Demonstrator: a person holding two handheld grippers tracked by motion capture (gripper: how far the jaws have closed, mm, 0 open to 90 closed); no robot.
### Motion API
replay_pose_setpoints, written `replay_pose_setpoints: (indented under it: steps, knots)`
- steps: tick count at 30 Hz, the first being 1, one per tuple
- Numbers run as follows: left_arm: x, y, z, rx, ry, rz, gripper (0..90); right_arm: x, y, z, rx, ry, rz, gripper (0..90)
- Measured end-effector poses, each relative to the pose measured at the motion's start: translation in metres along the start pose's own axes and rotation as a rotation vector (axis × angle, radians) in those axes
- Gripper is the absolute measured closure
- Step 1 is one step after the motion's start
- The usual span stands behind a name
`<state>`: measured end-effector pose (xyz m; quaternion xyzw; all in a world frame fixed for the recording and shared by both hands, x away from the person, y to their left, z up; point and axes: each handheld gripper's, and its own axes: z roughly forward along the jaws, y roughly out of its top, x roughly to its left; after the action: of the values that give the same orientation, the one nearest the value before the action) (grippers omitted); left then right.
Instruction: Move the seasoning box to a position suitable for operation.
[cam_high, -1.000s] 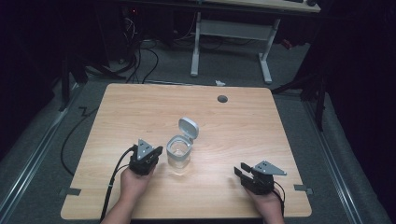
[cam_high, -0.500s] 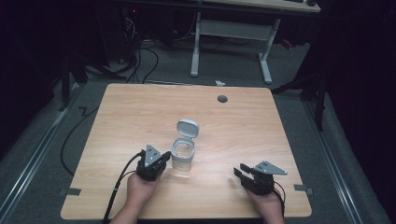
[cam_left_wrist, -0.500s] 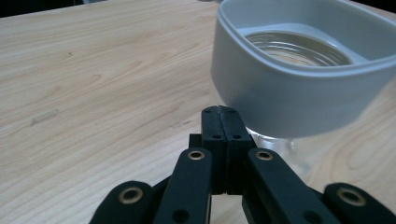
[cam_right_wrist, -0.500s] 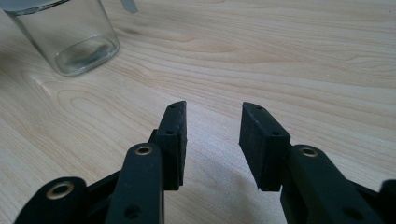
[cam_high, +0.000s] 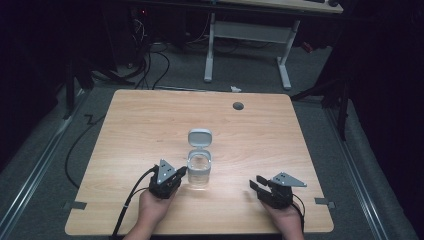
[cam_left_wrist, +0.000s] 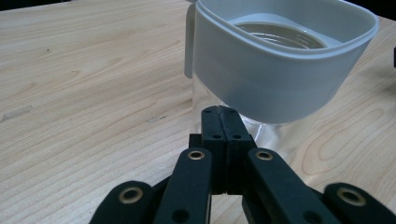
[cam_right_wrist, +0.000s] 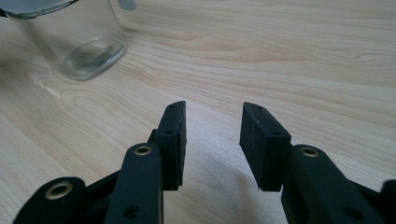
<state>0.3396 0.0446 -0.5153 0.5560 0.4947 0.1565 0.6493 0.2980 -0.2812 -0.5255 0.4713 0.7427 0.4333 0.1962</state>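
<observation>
A clear glass jar (cam_high: 199, 172) with a pale grey collar stands in the middle of the near half of the wooden table (cam_high: 150, 120), its flip lid (cam_high: 200, 137) swung open at the far side. My left gripper (cam_high: 181, 171) is shut with nothing in it. Its tips sit right at the jar's left side. In the left gripper view the closed tips (cam_left_wrist: 219, 112) meet the glass just under the jar's collar (cam_left_wrist: 280, 70). My right gripper (cam_high: 256, 183) rests open near the front right, empty (cam_right_wrist: 212, 126), with the jar (cam_right_wrist: 79, 42) off to its upper left.
A round cable hole (cam_high: 238, 106) lies near the table's far edge. A cable (cam_high: 127, 205) trails from the left gripper over the front edge. Beyond the table are a white desk frame (cam_high: 282, 60) and floor cables.
My left gripper has moved right, up against the jar, and the jar has shifted slightly right and toward me. The right gripper has stayed put.
</observation>
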Motion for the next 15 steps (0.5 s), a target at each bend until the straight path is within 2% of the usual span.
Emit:
replay_pose_setpoints:
  steps: [7, 10, 11, 15]
  knots:
    - [-0.001, 0.000, -0.001, 0.000, -0.005, -0.001, 90.0, 0.000, 0.000, 0.000, 0.002, 0.003, 0.001, 61.5]
    - [0.000, 0.000, -0.002, 0.001, -0.004, -0.004, 87.4, -0.001, 0.000, 0.000, 0.000, 0.007, 0.004, 61.6]
    - [0.002, 0.002, -0.004, -0.001, -0.004, -0.026, 85.7, -0.001, 0.000, 0.000, 0.000, 0.010, 0.005, 62.1]
    - [0.007, 0.001, -0.014, -0.003, 0.012, -0.037, 81.0, -0.003, 0.001, 0.000, 0.008, 0.040, 0.017, 62.6]
